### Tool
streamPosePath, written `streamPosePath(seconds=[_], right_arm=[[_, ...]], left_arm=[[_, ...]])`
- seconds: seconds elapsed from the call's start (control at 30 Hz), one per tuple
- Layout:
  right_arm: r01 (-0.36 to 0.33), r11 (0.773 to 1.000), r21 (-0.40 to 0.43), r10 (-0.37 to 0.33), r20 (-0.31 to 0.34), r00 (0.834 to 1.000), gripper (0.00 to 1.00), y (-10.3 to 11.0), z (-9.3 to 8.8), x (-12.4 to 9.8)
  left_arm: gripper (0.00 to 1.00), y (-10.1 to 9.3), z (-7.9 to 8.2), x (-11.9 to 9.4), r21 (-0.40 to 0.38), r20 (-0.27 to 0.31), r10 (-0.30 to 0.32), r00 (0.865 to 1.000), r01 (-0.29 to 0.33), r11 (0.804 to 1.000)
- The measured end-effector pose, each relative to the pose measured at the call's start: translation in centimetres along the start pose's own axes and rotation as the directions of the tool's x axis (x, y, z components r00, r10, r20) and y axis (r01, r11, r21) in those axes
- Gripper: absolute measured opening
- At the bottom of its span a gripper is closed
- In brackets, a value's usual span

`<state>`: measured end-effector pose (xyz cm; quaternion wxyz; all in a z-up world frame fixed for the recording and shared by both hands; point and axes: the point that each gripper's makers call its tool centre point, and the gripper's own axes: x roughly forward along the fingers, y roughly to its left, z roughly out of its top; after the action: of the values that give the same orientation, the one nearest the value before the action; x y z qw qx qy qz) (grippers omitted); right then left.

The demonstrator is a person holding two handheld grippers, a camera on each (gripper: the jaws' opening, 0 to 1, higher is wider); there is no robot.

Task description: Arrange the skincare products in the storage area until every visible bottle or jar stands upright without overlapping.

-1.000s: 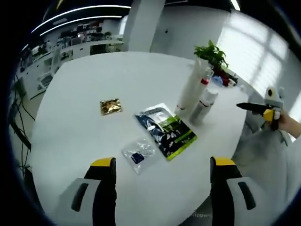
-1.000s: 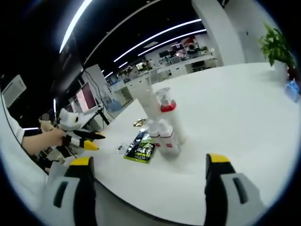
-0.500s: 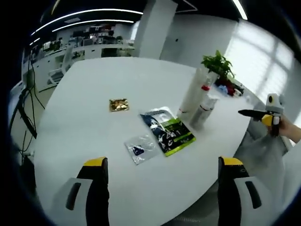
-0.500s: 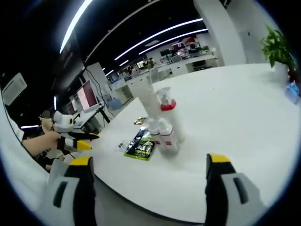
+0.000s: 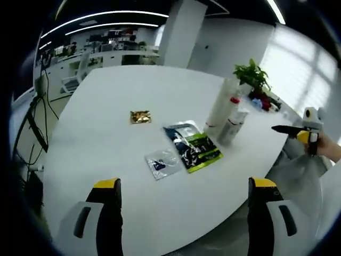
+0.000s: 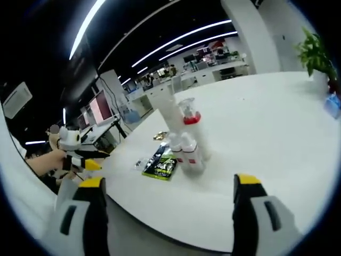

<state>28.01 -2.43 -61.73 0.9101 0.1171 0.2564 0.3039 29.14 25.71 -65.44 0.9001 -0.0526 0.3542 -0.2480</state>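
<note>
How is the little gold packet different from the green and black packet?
The gold packet is much smaller than the green and black packet. The gold packet is nearly square and one shiny colour; the green and black packet is longer, with a pale end. The gold packet lies alone; the green and black packet lies beside a clear bag. Both lie flat on the white table.

Open-plan office around a large white table

The table (image 5: 133, 85) has a rounded edge. A white pillar (image 5: 178, 32) rises behind it, with bright windows (image 5: 298, 64) alongside and a potted plant (image 5: 251, 76) at the far edge. Long ceiling light strips (image 6: 181, 38) run over rows of desks (image 6: 213, 68) and monitors (image 6: 98, 109).
</note>
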Motion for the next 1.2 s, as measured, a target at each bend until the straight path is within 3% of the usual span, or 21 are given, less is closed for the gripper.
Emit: streamPosePath(seconds=[0.67, 1.2], right_arm=[[0.015, 1.0, 0.001, -0.015, 0.005, 1.0, 0.99, -0.3, 0.0, 0.0], [0.032, 0.999, 0.016, -0.032, 0.019, 0.999, 0.99, -1.2, 0.7, 0.6]], left_arm=[[0.97, 0.7, 1.0, 0.6, 0.039, -0.021, 0.021, 1.0, -0.02, 0.999], [0.97, 3.1, 5.1, 3.8, 0.13, -0.068, 0.045, 0.997, -0.036, 0.991]])
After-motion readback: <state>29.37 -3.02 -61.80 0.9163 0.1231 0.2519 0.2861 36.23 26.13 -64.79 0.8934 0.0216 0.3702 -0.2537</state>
